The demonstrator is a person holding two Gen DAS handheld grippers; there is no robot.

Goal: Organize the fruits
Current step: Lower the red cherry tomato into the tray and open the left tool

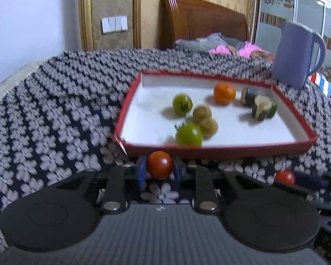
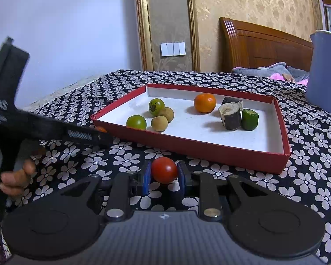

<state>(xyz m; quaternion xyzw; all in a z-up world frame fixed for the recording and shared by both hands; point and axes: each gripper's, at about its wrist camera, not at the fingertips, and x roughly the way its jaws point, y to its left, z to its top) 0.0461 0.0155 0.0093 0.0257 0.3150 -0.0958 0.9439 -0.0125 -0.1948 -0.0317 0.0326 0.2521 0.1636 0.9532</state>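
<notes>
Red tomato [image 1: 159, 165] clamped between left hand-held gripper [image 1: 159, 172] pads

A bedroom in a home. A wooden headboard [image 2: 264, 46] stands against patterned gold wallpaper [image 2: 242, 0], with grey and pink bedding [image 1: 220, 45] bunched at its foot. A bank of white wall switches [image 2: 172, 49] sits between gilt-framed wall panels, and wardrobe doors [image 1: 298, 4] with frosted, flower-printed panes run along one side. In front, a surface is draped in a black cloth [image 2: 309, 154] printed with white flowers, and a lilac plastic jug [image 1: 295, 55] stands on it.
</notes>
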